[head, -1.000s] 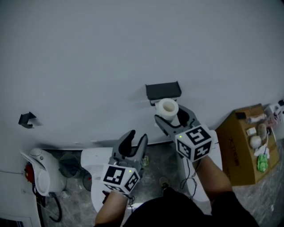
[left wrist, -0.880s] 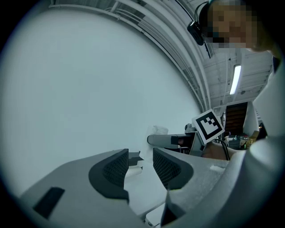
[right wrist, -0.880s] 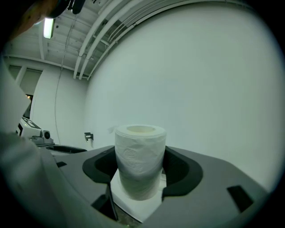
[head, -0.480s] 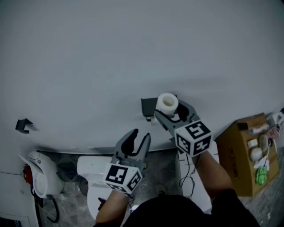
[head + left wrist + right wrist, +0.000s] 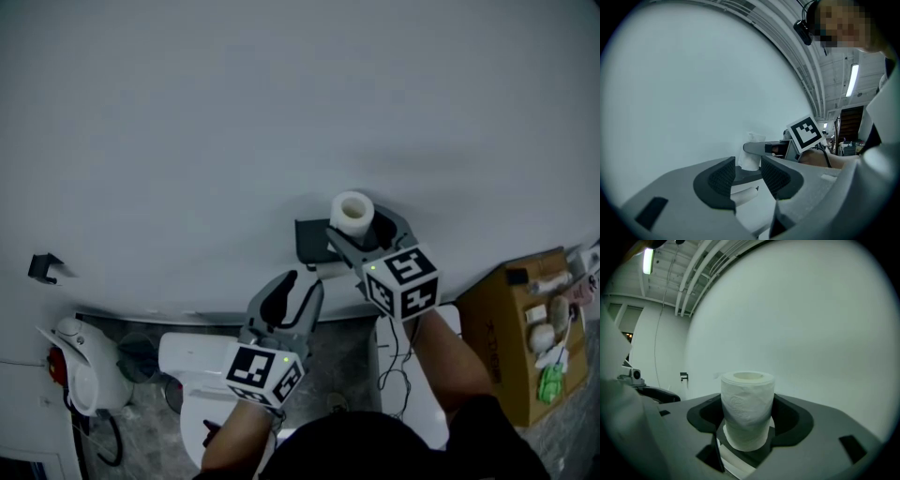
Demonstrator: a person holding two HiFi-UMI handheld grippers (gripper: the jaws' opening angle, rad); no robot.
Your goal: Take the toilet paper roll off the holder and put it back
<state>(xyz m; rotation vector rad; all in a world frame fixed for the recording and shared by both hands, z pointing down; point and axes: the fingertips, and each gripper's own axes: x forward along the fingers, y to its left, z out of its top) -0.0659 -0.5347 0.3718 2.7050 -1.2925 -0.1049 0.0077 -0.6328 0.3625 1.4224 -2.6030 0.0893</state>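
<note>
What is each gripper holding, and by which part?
The right gripper grips the upright toilet paper roll by its curved sides; the left gripper holds nothing.

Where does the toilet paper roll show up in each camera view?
Head view: toilet paper roll, right of centre.
Left gripper view: the roll, just below centre, beyond the open jaws.
Right gripper view: the roll, lower centre, between its jaws.
Shared landmark: right gripper gripping it.

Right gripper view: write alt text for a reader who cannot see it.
A white toilet paper roll stands upright, gripped between the two dark fingers of the right gripper. Behind it is a plain pale wall, with a small dark bracket far off at the left.
</note>
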